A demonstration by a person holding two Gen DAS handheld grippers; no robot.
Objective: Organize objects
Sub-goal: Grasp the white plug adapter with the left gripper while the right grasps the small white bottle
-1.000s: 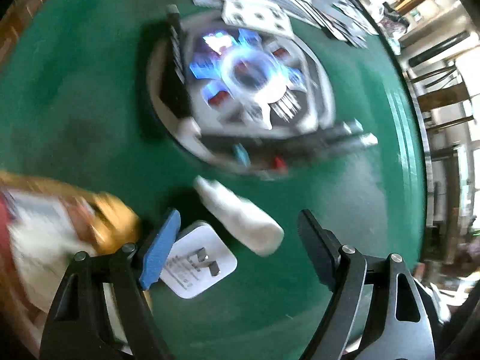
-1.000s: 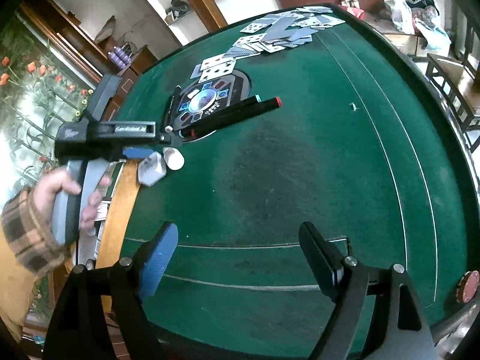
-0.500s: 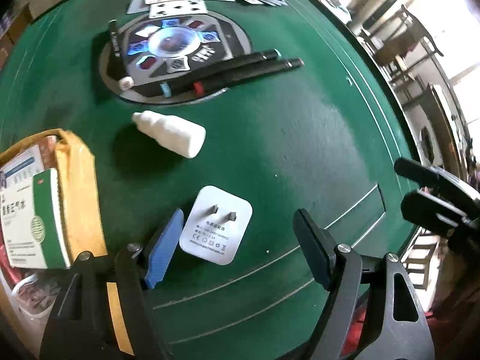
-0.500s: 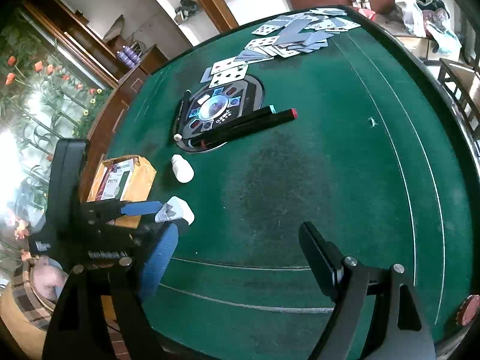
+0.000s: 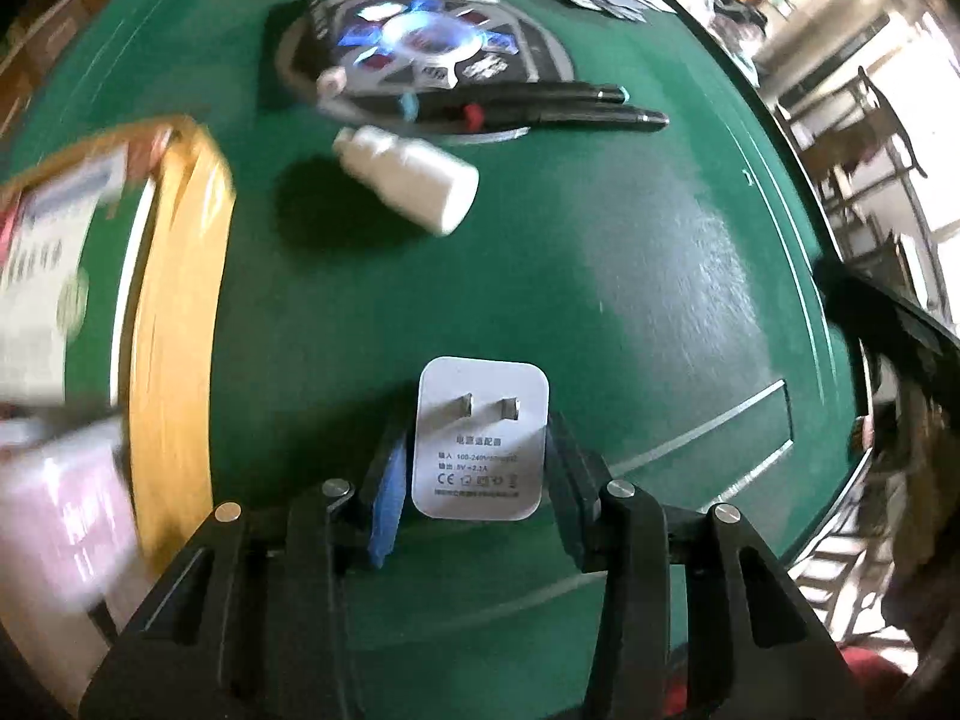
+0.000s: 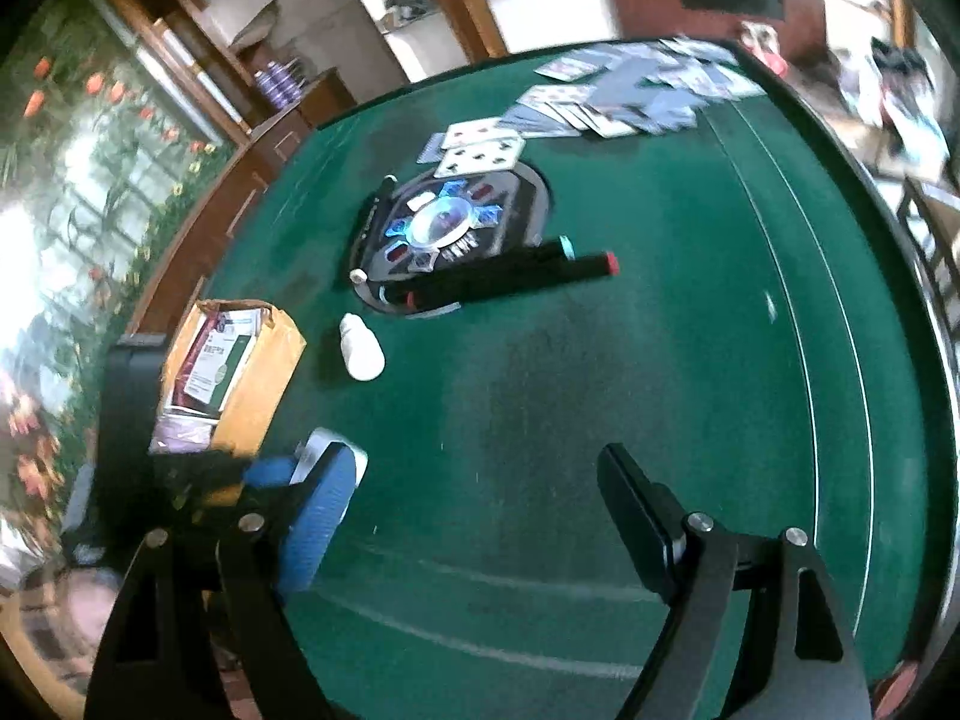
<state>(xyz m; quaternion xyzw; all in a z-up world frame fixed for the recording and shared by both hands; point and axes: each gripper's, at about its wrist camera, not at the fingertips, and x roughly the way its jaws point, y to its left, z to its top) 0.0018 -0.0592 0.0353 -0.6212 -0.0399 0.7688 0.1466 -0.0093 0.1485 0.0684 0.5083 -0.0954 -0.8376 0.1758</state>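
Left gripper (image 5: 480, 456) is clamped on the white USB charger (image 5: 480, 444), just above the green felt table (image 5: 630, 300). Right gripper (image 6: 474, 504) stands apart, unloaded. Charger judged light, rigid, slick; grip its 2 flat sides.

Home games room: green felt card table (image 6: 660, 360), playing cards (image 6: 606, 102).

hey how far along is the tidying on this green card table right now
Looks early. Done: boxes already sit in the yellow container. In hand: the left hand-held gripper is shut on the white charger. Left: the white bottle, two black markers and the scattered playing cards lie out on the felt. The right hand-held gripper is open and empty.
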